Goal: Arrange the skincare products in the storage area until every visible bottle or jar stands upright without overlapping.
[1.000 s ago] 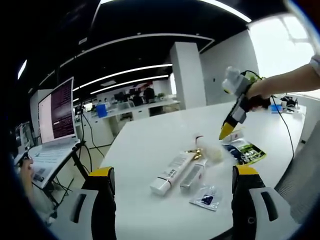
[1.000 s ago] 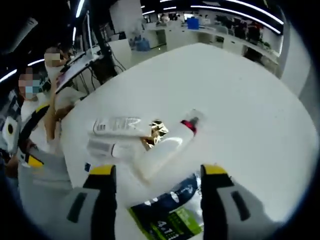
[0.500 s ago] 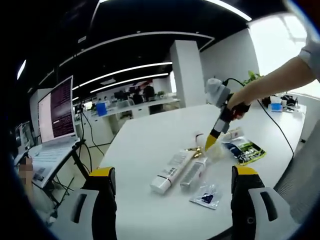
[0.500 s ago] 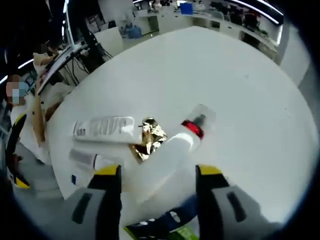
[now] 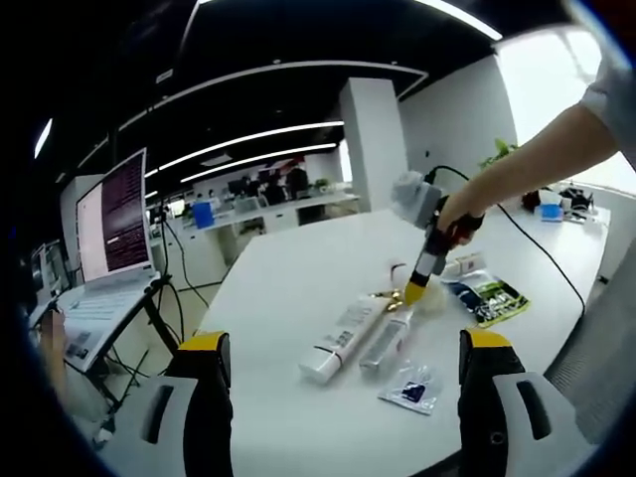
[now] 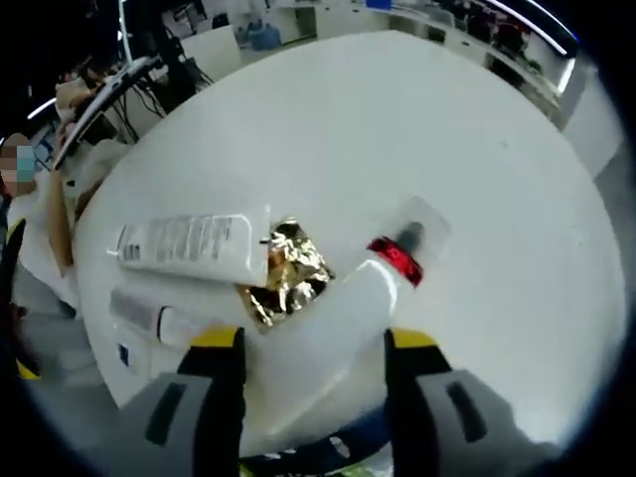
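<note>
Right tool (image 6: 313,343) open astride white bottle (image 6: 338,308)

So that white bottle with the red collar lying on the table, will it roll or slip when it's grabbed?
The white bottle lies on its side and looks round, so it may roll. Its smooth surface could slip. The right hand-held gripper straddles it, open.

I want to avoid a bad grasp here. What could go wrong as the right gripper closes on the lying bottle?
1. The white bottle lies flat between the open right gripper, whose jaws are near its body; a smooth round body may slip or roll when squeezed.
2. The gold foil touches the bottle and the tube, so lifting may drag them.
3. A green packet lies close behind; the bottle could end up overlapping it.
</note>
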